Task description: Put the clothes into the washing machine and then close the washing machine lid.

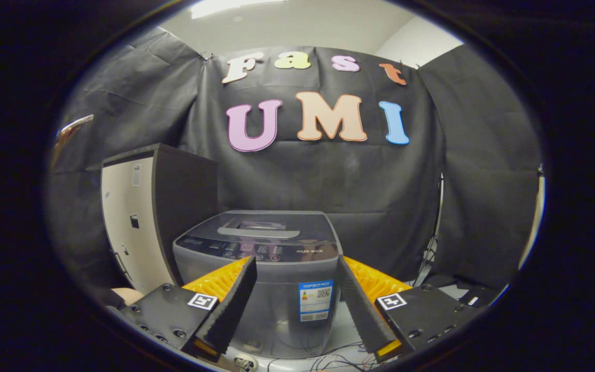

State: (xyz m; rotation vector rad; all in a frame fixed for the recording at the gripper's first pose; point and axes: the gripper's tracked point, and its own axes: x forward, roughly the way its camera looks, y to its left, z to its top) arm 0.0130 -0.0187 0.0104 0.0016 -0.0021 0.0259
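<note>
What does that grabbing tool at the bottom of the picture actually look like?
The gripper has two long black fingers with ridged, sawtooth-textured inner faces, narrow at the tips and wider toward the base. Behind each sits ribbed orange plastic. Each finger is mounted on a flat black block with screws, carrying a small square black-and-white marker. The fingers stand apart, with nothing between them.

Pale floor [344, 330] under the grey washing machine [266, 279] — loose dark cables [339, 356] at its base.
</note>
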